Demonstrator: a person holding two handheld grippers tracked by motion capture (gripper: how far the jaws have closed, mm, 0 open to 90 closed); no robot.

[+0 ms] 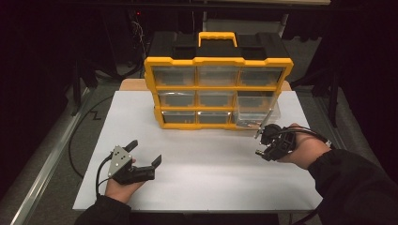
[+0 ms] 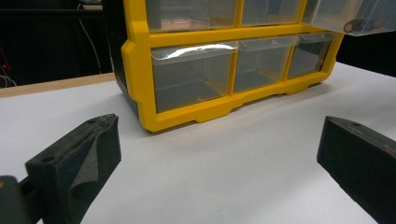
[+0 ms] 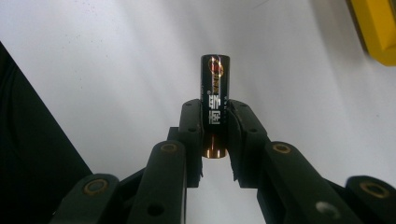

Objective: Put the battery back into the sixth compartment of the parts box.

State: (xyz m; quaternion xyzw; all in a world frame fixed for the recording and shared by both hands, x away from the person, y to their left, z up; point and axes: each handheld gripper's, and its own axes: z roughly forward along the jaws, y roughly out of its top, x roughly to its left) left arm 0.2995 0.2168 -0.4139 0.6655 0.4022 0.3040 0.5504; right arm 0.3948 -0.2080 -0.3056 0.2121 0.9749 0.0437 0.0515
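Observation:
A black battery (image 3: 215, 88) with a copper-coloured end stands between the jaws of my right gripper (image 3: 215, 109), which is shut on its middle. In the high view that gripper (image 1: 261, 141) hovers above the table's right side, just below a clear drawer (image 1: 257, 110) pulled out of the yellow organizer (image 1: 218, 62). My left gripper (image 1: 145, 151) rests low at the front left, open, with nothing between its fingers (image 2: 79, 158). It faces the organizer's bottom-row drawers (image 2: 194, 74).
The organizer is a yellow frame with three rows of clear drawers and a yellow handle (image 1: 217, 35) on top. It stands at the back middle of the white table (image 1: 206, 183). A metal rail (image 1: 51, 154) runs along the floor at the left.

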